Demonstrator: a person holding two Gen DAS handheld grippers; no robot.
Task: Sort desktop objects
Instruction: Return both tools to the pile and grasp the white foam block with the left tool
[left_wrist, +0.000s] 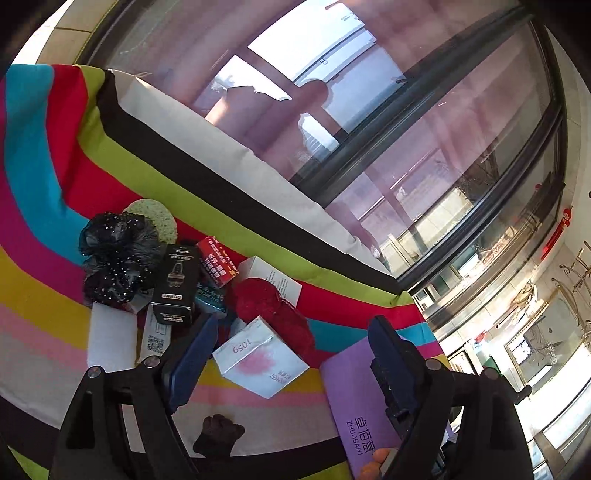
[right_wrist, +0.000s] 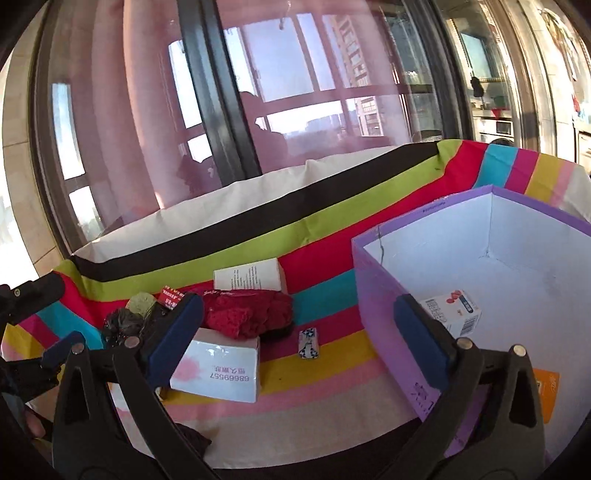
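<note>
My left gripper (left_wrist: 293, 325) stands open over a heap of small things on the striped cloth. A white box with a pink blot (left_wrist: 258, 358) lies between its blue fingers, and the pads do not press on it. Behind it lie a red knitted cloth (left_wrist: 273, 306), a black box (left_wrist: 175, 284), a red box (left_wrist: 218, 266) and a black mesh scrunchie (left_wrist: 114, 251). My right gripper (right_wrist: 297, 306) is open and empty, with its right finger in front of the purple box's wall (right_wrist: 380, 288). A small strawberry carton (right_wrist: 450, 310) lies inside that box.
A small patterned packet (right_wrist: 308, 343) lies alone on the striped cloth (right_wrist: 332, 373) between the heap and the purple box. A white box (right_wrist: 251, 277) sits behind the red cloth. A dark brown item (left_wrist: 218, 439) lies near the front edge. Glass doors rise just behind the table.
</note>
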